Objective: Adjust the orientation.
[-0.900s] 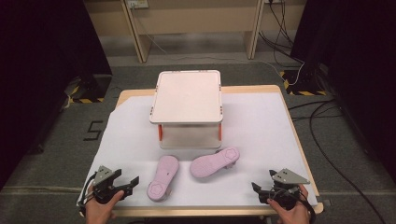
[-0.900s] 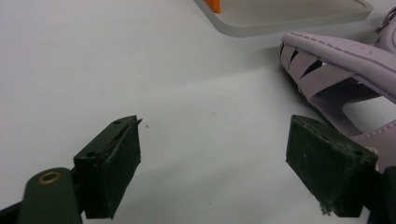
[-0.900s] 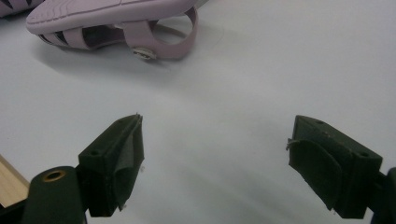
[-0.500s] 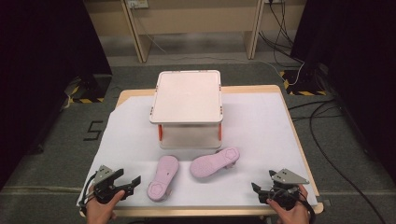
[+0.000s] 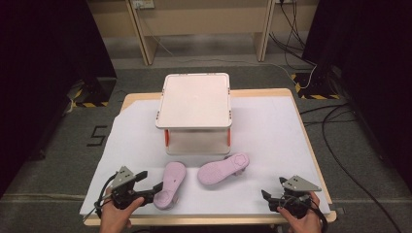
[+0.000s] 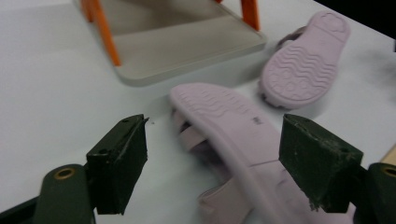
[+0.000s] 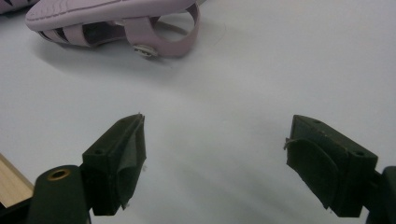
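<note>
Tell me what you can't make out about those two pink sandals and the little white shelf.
- Near sandal: its heel end is cut off by the bottom edge of the left gripper view, between the left gripper fingers.
- Far sandal: its toe runs past the right gripper view's top edge.
- Shelf: in the high view, its top hides most of the lower level.

Near sandal's [image 6: 243, 154] heel end cut off by left gripper view's bottom edge

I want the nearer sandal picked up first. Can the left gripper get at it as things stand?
Probably yes. The left gripper is open, and the nearer sandal, lying sole-up, sits between its jaws with nothing in the way. The pads are not pressing on it yet.
</note>
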`<state>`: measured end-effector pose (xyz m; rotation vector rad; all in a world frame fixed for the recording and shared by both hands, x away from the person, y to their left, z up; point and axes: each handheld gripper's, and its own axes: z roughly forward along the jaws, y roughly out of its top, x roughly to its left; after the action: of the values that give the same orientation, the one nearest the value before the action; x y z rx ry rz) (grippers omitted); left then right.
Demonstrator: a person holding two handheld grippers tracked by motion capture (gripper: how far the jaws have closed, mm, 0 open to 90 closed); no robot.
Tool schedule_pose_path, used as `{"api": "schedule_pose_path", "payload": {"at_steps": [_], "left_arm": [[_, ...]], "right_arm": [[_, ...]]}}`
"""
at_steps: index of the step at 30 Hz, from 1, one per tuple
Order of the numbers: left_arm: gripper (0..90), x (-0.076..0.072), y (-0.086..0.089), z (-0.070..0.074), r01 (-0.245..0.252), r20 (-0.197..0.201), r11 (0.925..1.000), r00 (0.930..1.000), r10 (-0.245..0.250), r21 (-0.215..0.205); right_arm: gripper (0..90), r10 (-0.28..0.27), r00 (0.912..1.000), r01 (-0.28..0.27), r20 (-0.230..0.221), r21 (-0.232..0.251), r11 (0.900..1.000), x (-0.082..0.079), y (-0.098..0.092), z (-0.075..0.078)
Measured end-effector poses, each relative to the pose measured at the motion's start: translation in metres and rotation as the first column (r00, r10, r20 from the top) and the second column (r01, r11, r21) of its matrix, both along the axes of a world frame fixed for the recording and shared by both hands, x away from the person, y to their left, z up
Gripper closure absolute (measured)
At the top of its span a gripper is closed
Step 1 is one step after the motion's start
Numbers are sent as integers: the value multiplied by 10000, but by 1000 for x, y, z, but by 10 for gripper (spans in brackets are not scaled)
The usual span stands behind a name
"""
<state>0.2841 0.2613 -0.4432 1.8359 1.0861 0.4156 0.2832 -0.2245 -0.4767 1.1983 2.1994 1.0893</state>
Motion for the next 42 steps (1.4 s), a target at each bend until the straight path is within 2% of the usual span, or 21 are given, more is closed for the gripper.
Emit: {"api": "schedule_pose_path", "payload": {"at_steps": [5, 8, 11, 12, 14, 15, 17, 22, 23, 24, 25, 26, 27, 29, 30, 32, 34, 35, 37, 40, 42], "left_arm": [[288, 4, -38, 15, 952, 13, 9920, 9954, -956, 828], [325, 6, -57, 12, 1413, -254, 9735, 9900, -1390, 1798], [369, 8, -65, 3, 1574, -522, 9585, 9874, -1493, 2378], [397, 8, -65, 0, 1595, -415, 9479, 9872, -1540, 2756], [460, 8, -64, 0, 1523, -361, 9444, 9883, -1482, 2915], [468, 9, -59, 2, 1419, -371, 9374, 9898, -1372, 3179], [470, 9, -53, 2, 1302, -453, 9349, 9915, -1220, 3301], [497, 11, -39, 4, 1181, -565, 9461, 9928, -1060, 3015], [520, 11, -38, 6, 1135, -502, 9435, 9934, -1030, 3113], [537, 11, -37, 7, 1088, -434, 9359, 9940, -1000, 3350], [557, 11, -35, 9, 986, -337, 9216, 9951, -927, 3755], [582, 12, -32, 9, 857, -283, 9139, 9963, -812, 3968], [600, 15, -28, 8, 791, -381, 9123, 9968, -697, 4018], [603, 19, -19, 4, 617, -564, 9252, 9975, -437, 3745], [609, 21, -15, 3, 568, -630, 9270, 9974, -359, 3706], [633, 26, -7, 0, 415, -725, 9277, 9972, -156, 3710], [695, 31, 1, -6, 266, -710, 9212, 9975, 12, 3882], [731, 32, 5, -8, 177, -748, 9274, 9971, 111, 3738], [746, 34, 13, -7, 279, -921, 9498, 9957, 10, 3117], [771, 30, 16, -6, 719, -1352, 9845, 9895, -503, 1598], [773, 28, 10, -7, 1065, -1517, 9881, 9844, -890, 1114]], "right_arm": [[206, 52, 10000, -52, -52, -16, 10000, 0, 0, -1], [207, 72, 10000, -72, -55, -12, 10000, 0, 0, -1], [208, 129, 9999, -129, -35, -68, 9999, 0, 0, -1], [208, 139, 9999, -139, -36, -76, 9999, 0, 1, -1], [209, 154, 9999, -154, -52, -73, 9999, 1, 1, -1], [210, 162, 9998, -163, -113, -73, 9998, 0, 1, -1], [211, 168, 9998, -169, -99, -45, 9998, 1, 1, -2], [216, 206, 9997, -207, -94, -66, 9998, 0, 1, -1], [218, 202, 9998, -202, -90, -76, 9998, 0, 1, -1], [218, 214, 9997, -214, -73, -84, 9997, 0, 1, -1], [220, 208, 9998, -209, -54, -77, 9998, 0, 1, -1], [220, 210, 9998, -210, -56, -80, 9997, 0, 1, -1], [220, 208, 9998, -209, -70, -73, 9998, 0, 1, -1], [222, 227, 9997, -228, -83, -76, 9997, 0, 2, -1], [223, 244, 9997, -245, -84, -76, 9997, 0, 2, -1], [225, 287, 9995, -288, -119, -115, 9995, 0, 2, -1], [229, 287, 9995, -289, -152, -93, 9995, 0, 3, -2], [230, 298, 9995, -299, -146, -113, 9995, 0, 3, -1], [231, 292, 9995, -293, -80, -110, 9995, 1, 2, -1], [231, 255, 9996, -256, -108, -109, 9996, 1, 2, -1], [231, 244, 9996, -245, -118, -68, 9997, 1, 2, -2]]}}
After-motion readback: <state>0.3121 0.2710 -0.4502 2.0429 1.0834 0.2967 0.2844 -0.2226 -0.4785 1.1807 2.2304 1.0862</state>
